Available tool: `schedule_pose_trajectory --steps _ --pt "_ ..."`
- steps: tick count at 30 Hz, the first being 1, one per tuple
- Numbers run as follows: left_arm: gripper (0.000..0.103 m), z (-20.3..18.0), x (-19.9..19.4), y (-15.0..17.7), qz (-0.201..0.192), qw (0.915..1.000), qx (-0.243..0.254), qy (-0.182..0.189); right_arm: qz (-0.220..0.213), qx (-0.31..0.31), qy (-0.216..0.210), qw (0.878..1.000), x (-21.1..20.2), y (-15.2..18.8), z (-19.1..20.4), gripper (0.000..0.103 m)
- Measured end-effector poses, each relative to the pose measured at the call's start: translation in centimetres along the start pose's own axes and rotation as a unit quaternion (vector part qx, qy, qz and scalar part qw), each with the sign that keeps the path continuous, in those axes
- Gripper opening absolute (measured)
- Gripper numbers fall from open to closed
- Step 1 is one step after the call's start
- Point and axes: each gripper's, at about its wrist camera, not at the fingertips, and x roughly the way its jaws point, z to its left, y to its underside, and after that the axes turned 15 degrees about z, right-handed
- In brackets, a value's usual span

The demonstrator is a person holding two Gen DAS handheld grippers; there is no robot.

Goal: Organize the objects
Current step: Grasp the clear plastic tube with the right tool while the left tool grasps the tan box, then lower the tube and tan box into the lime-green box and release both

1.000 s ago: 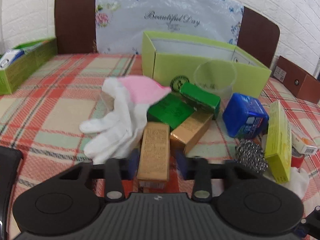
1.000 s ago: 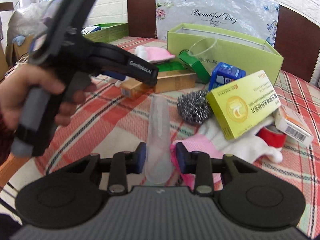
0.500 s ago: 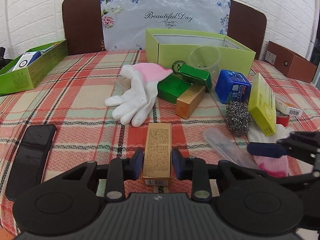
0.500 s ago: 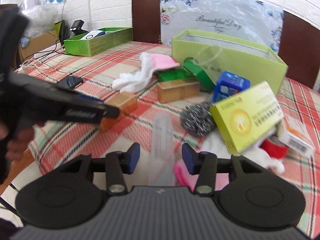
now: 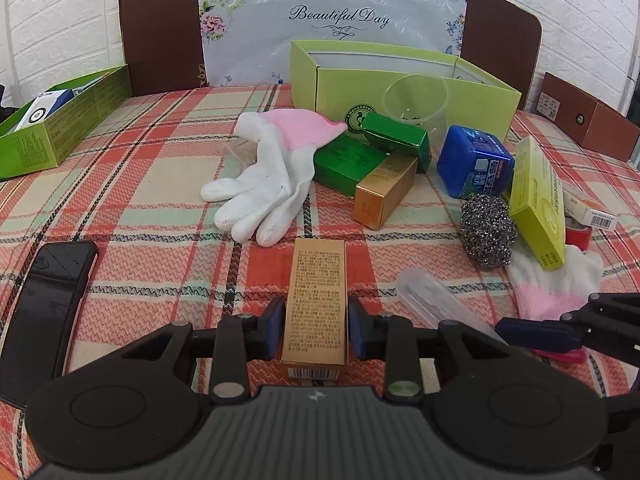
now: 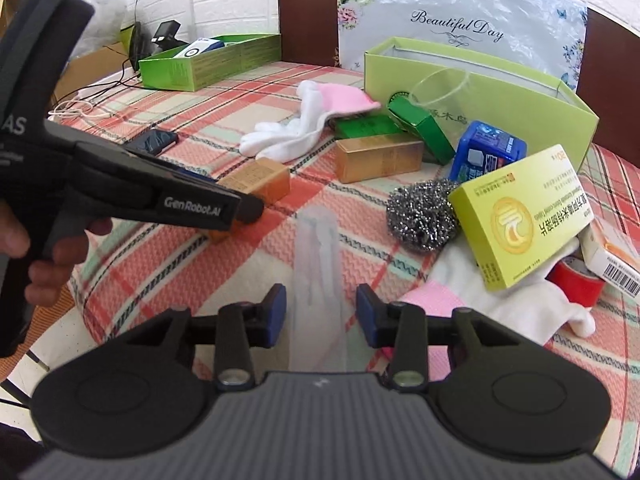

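The left claw (image 5: pixel 314 326) is closed on a long gold cardboard box (image 5: pixel 318 300), its blue pads pressed against the box's two long sides; the box lies flat on the plaid cloth of the bench (image 5: pixel 152 208), near the front edge. The right claw (image 6: pixel 320 314) stands slightly apart around a clear plastic tube (image 6: pixel 318 264) that lies on the cloth between its pads without touching either; its jaws have just been closing in. A person's hand (image 6: pixel 44 260) grips the left claw's handle at the left of the right wrist view.

Just left of the gold box, toward the bench's front left corner, lies a black smartphone (image 5: pixel 44 312). Beyond the box rests a white fabric glove with a pink cuff (image 5: pixel 272 172), and beside it a second gold cardboard box (image 5: pixel 382 194) leans against two dark green cartons (image 5: pixel 372 146). Further right sit a blue plastic tub (image 5: pixel 474 166), a steel wire scouring ball (image 5: pixel 486 234) and a yellow-green medicine box (image 5: pixel 538 204), tilted on another white and pink glove (image 5: pixel 556 284). Toward the back edge stands an open light green cardboard box (image 5: pixel 404 80) with a clear plastic cup (image 5: pixel 416 100) in front of it. An open dark green tray box (image 5: pixel 60 124) sits at the left edge.
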Motion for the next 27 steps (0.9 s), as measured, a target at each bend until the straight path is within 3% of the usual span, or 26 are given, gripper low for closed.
schedule_pose_trajectory --steps 3,6,11,19,27 --pt "0.034 -0.2 0.1 -0.1 0.0 1.0 0.005 -0.002 0.0 0.0 0.002 1.0 0.1 -0.1 0.2 0.038" --pt "0.034 -0.2 0.1 -0.2 0.0 1.0 0.004 -0.002 -0.003 -0.003 0.003 1.0 0.3 -0.2 0.4 0.027" --pt "0.032 0.0 -0.8 -0.2 -0.006 1.0 -0.003 0.002 -0.014 0.012 -0.012 1.0 -0.4 -0.1 -0.1 0.027" --pt "0.032 -0.6 -5.9 -3.1 -0.081 0.996 0.002 0.038 -0.066 0.04 -0.056 0.995 -4.2 -1.3 -2.2 0.027" --pt "0.032 -3.2 -9.0 -9.2 -0.154 0.9846 0.03 0.077 -0.143 0.057 -0.016 0.988 -8.1 -4.9 -6.5 0.027"
